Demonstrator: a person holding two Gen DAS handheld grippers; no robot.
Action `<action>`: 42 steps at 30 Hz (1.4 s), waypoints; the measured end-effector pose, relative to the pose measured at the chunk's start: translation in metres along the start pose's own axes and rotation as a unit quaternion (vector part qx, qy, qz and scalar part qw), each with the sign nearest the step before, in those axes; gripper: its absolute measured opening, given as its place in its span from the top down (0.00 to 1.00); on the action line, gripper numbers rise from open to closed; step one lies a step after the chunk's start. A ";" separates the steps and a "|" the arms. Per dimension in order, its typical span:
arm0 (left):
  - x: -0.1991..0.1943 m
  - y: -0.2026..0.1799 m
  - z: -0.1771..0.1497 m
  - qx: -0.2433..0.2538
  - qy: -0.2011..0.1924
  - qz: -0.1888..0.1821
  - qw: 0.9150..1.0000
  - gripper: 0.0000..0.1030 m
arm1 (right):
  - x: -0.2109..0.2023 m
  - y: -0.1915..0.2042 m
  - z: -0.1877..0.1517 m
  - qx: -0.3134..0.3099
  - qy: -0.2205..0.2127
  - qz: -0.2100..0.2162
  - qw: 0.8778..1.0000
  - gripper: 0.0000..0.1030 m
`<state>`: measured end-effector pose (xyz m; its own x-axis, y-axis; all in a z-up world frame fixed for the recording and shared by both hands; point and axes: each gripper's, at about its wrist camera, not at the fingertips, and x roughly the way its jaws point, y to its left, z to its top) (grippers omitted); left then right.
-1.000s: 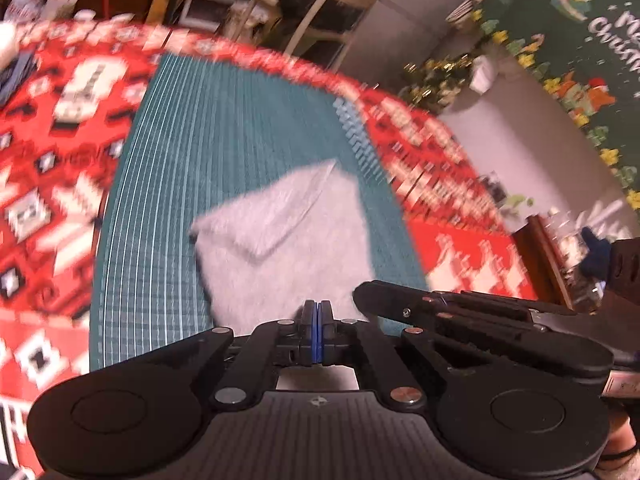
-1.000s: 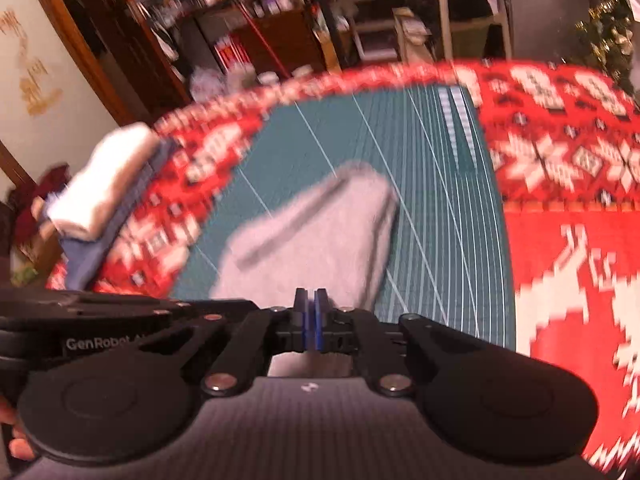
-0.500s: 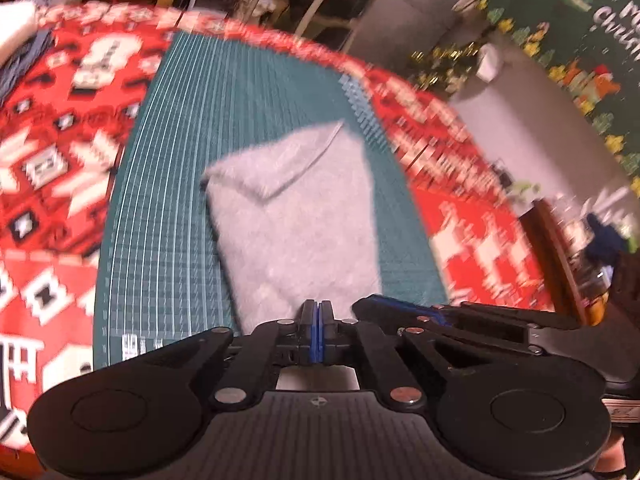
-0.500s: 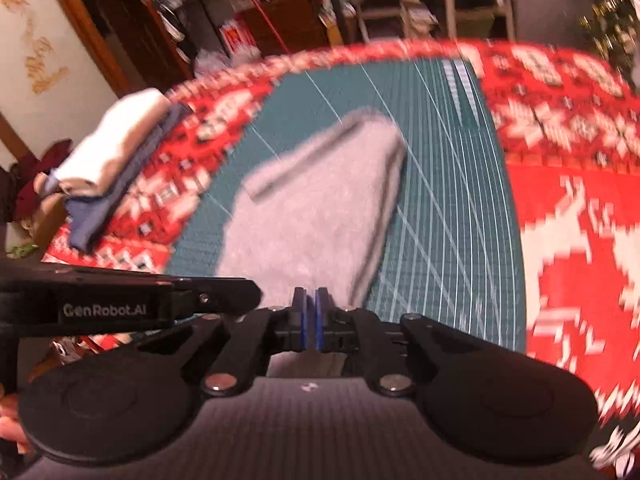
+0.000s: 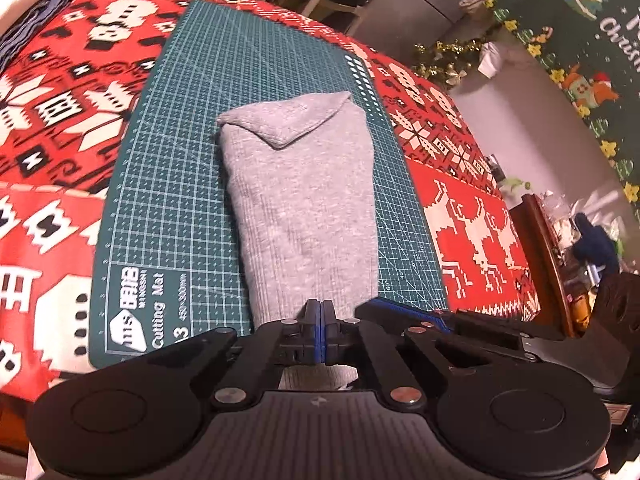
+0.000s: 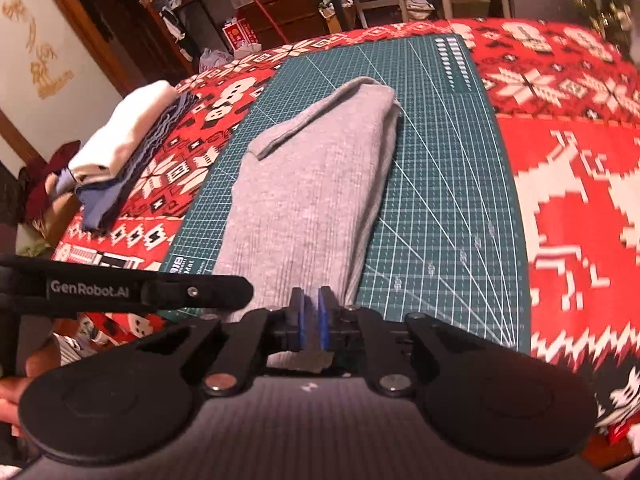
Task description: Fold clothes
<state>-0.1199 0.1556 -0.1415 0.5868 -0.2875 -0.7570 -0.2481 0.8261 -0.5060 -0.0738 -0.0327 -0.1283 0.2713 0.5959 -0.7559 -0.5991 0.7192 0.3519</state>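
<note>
Left wrist view — left tool [image 5: 320, 312] pinched shut on grey folded garment's [image 5: 304, 200] near edge, right tool [image 6: 311, 312] opening — cloth between, green cutting mat [image 5: 168, 184] beneath.

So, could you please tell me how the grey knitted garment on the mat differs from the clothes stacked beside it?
The grey knitted garment is one piece lying long and flat on the green cutting mat; the stack of white and blue folded clothes holds several pieces piled up on the red patterned tablecloth. The garment's near end sits at both tools; the stack is untouched. Both are folded.
</note>
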 end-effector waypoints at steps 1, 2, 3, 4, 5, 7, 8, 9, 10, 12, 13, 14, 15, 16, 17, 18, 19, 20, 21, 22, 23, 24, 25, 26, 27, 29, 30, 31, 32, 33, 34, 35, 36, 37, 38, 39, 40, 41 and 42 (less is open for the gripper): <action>-0.002 -0.001 -0.001 0.001 0.000 -0.003 1.000 0.98 | -0.003 0.001 -0.001 0.000 0.000 0.000 1.000 0.91; -0.004 -0.002 -0.003 0.001 0.000 -0.005 1.000 0.98 | -0.006 0.002 -0.001 -0.001 0.000 0.000 1.000 0.90; -0.006 -0.003 -0.004 0.002 0.000 -0.007 1.000 0.98 | -0.009 0.003 -0.002 -0.002 0.000 0.000 1.000 0.89; -0.005 -0.002 -0.005 0.001 -0.001 -0.008 1.000 0.98 | -0.011 0.007 -0.003 -0.009 -0.001 0.004 1.000 0.89; -0.005 -0.002 -0.007 0.000 -0.001 -0.008 1.000 0.98 | -0.011 0.010 -0.005 -0.015 -0.001 0.006 1.000 0.89; -0.001 0.003 -0.008 -0.008 0.002 -0.001 1.000 0.97 | -0.009 0.013 -0.008 -0.023 0.006 0.005 1.000 0.89; 0.000 0.004 -0.009 -0.012 0.003 -0.003 1.000 0.97 | -0.006 0.014 -0.010 -0.023 0.012 0.002 1.000 0.90; -0.001 0.005 -0.009 -0.014 0.003 -0.004 1.000 0.97 | -0.005 0.013 -0.011 -0.021 0.013 0.003 1.000 0.90; -0.002 0.004 -0.010 -0.011 0.003 -0.001 1.000 0.97 | -0.007 0.013 -0.011 -0.021 0.011 0.003 1.000 0.90; -0.006 0.002 -0.012 -0.006 0.003 0.004 1.000 0.98 | -0.012 0.012 -0.011 -0.019 0.008 0.004 1.000 0.90; -0.008 0.000 -0.013 -0.004 0.003 0.007 1.000 0.98 | -0.014 0.012 -0.010 -0.019 0.006 0.004 1.000 0.90; -0.011 -0.001 -0.013 -0.003 0.002 0.007 1.000 0.98 | -0.017 0.011 -0.009 -0.016 0.002 0.005 1.000 0.89; -0.016 -0.001 -0.013 -0.006 -0.003 0.002 1.000 0.98 | -0.020 0.009 -0.008 -0.013 -0.002 0.006 1.000 0.89; -0.020 -0.001 -0.013 -0.008 -0.010 -0.001 1.000 0.98 | -0.023 0.008 -0.007 -0.009 -0.006 0.007 1.000 0.89; -0.023 0.000 -0.013 -0.010 -0.018 -0.003 1.000 0.98 | -0.026 0.007 -0.006 -0.006 -0.010 0.007 1.000 0.88; -0.025 0.001 -0.012 -0.011 -0.024 -0.002 1.000 0.98 | -0.029 0.006 -0.005 -0.003 -0.014 0.008 1.000 0.88; -0.025 0.003 -0.011 -0.014 -0.027 -0.002 1.000 0.98 | -0.027 0.007 -0.004 -0.003 -0.010 0.011 1.000 0.88; -0.022 0.006 -0.011 -0.018 -0.021 -0.001 1.000 0.98 | -0.025 0.007 -0.003 -0.005 -0.006 0.014 1.000 0.88; -0.017 0.010 -0.012 -0.025 -0.010 -0.004 1.000 0.98 | -0.022 0.008 -0.003 -0.006 -0.002 0.017 1.000 0.88; -0.012 0.013 -0.013 -0.032 0.000 -0.007 0.999 0.98 | -0.020 0.008 -0.002 -0.007 0.001 0.021 1.000 0.88; -0.008 0.016 -0.015 -0.039 0.010 -0.009 0.999 0.98 | -0.016 0.008 -0.003 -0.006 0.008 0.025 1.000 0.88; -0.006 0.018 -0.017 -0.046 0.019 -0.007 0.999 0.98 | -0.012 0.006 -0.005 0.002 0.016 0.025 1.000 0.88; -0.005 0.020 -0.018 -0.051 0.024 -0.006 0.998 0.98 | -0.009 0.004 -0.007 0.009 0.025 0.026 0.999 0.89; -0.006 0.021 -0.019 -0.053 0.022 -0.006 0.998 0.98 | -0.009 0.003 -0.008 0.013 0.025 0.026 0.999 0.89; -0.009 0.022 -0.020 -0.055 0.020 -0.007 0.998 0.98 | -0.010 0.002 -0.009 0.016 0.024 0.026 0.999 0.89; -0.017 0.022 -0.020 -0.057 0.008 -0.016 0.998 0.98 | -0.016 0.001 -0.009 0.016 0.017 0.024 0.999 0.86; -0.021 0.021 -0.019 -0.058 0.003 -0.021 0.998 0.98 | -0.019 0.002 -0.007 0.012 0.010 0.022 1.000 0.82; -0.024 0.021 -0.018 -0.061 -0.001 -0.027 0.998 0.98 | -0.023 0.001 -0.004 0.011 0.002 0.019 1.000 0.74; -0.028 0.021 -0.016 -0.065 -0.005 -0.034 0.997 0.98 | -0.027 0.001 0.000 0.009 -0.006 0.016 1.000 0.70; -0.031 0.022 -0.014 -0.071 -0.009 -0.042 0.997 0.94 | -0.029 0.001 0.004 0.010 -0.014 0.013 1.000 0.70; -0.033 0.023 -0.010 -0.076 -0.014 -0.048 0.996 0.85 | -0.029 -0.001 0.009 0.015 -0.021 0.010 1.000 0.70; -0.034 0.024 -0.007 -0.081 -0.020 -0.051 0.995 0.78 | -0.029 -0.003 0.013 0.019 -0.028 0.006 0.999 0.68; -0.033 0.025 -0.002 -0.085 -0.026 -0.044 0.995 0.68 | -0.028 -0.005 0.018 0.024 -0.035 0.003 0.999 0.67; -0.033 0.027 0.002 -0.089 -0.033 -0.038 0.995 0.67 | -0.026 -0.009 0.023 0.033 -0.042 -0.001 0.999 0.65; -0.032 0.029 0.007 -0.094 -0.039 -0.031 0.994 0.67 | -0.023 -0.012 0.028 0.043 -0.048 -0.005 0.998 0.64; -0.030 0.033 0.013 -0.101 -0.046 -0.026 0.994 0.67 | -0.018 -0.016 0.034 0.052 -0.054 -0.006 0.997 0.64; -0.028 0.037 0.018 -0.106 -0.053 -0.023 0.993 0.64 | -0.014 -0.021 0.039 0.061 -0.061 -0.007 0.996 0.63; -0.025 0.040 0.023 -0.111 -0.059 -0.019 0.992 0.63 | -0.009 -0.024 0.044 0.069 -0.065 -0.007 0.995 0.62; -0.021 0.042 0.028 -0.114 -0.062 -0.012 0.991 0.59 | -0.004 -0.028 0.048 0.076 -0.069 -0.007 0.995 0.62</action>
<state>-0.1211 0.2105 -0.1352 0.6813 -0.2317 -0.6944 -0.3927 0.6849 -0.6138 -0.0227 -0.0381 -0.1084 0.3852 0.6215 -0.6821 -0.4765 0.7670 0.4297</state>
